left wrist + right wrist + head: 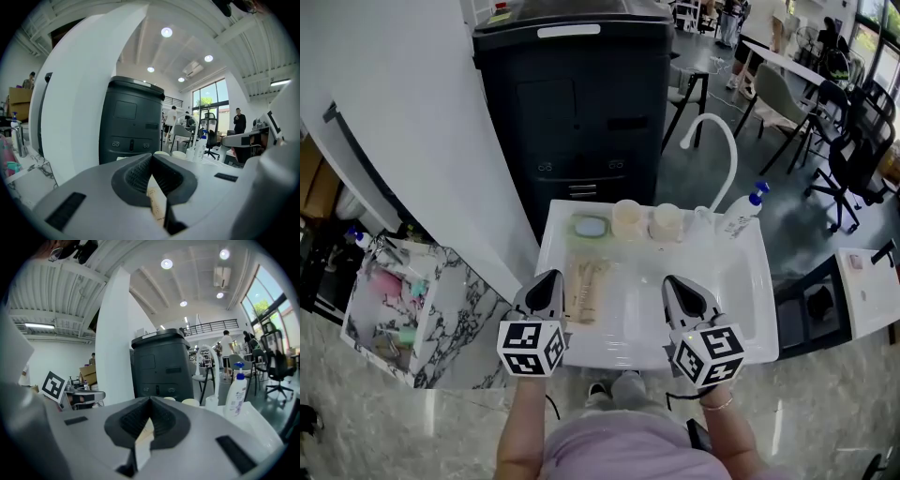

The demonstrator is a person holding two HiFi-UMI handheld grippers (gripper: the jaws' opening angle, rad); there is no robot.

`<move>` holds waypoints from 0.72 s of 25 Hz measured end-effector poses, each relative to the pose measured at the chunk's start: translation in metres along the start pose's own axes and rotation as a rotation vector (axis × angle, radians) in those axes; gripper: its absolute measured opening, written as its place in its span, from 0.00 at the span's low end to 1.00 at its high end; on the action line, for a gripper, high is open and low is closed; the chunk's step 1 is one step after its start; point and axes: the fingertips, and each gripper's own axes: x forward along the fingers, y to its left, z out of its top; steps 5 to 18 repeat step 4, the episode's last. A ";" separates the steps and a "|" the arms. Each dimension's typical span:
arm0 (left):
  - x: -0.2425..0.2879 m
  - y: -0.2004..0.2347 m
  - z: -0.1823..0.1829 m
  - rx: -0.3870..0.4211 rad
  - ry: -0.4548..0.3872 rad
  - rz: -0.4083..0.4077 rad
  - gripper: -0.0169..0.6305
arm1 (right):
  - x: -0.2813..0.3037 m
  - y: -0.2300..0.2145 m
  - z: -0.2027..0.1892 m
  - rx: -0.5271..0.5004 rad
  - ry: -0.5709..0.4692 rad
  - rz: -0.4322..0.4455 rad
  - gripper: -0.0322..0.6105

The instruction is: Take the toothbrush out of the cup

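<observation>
Cups [627, 219]: two pale ones stand side by side on the far rim of the white basin [741, 281], the second [667, 222] just right of the first. Whether a toothbrush stands in either is too small to tell. One green soap dish [591, 226] sits just left of them on the same rim. One white pump bottle [739, 217] with a blue top stands at the far right corner, and the print on its label cannot be read. One white curved tap [727, 141] arches over the far edge between the cups and the bottle. One long beige pack [586, 291] lies flat in the left part of the basin; its print is too blurred to read. One dark cabinet [581, 112] stands beyond the basin.

Two tongs hover over the near half of the basin, well apart from the cups. The left tongs [548, 279] are pressed together with nothing between them, above the beige pack. The right tongs [680, 286] are likewise squeezed together and empty. Each carries one cube with black-and-white square markers
</observation>
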 end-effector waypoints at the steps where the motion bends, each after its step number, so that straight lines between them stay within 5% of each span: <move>1: 0.000 0.000 0.000 -0.002 -0.001 0.000 0.03 | 0.000 0.000 0.000 0.001 0.002 0.001 0.05; 18: -0.001 0.002 0.001 -0.004 -0.006 0.003 0.03 | 0.001 0.000 -0.001 0.003 0.005 0.005 0.05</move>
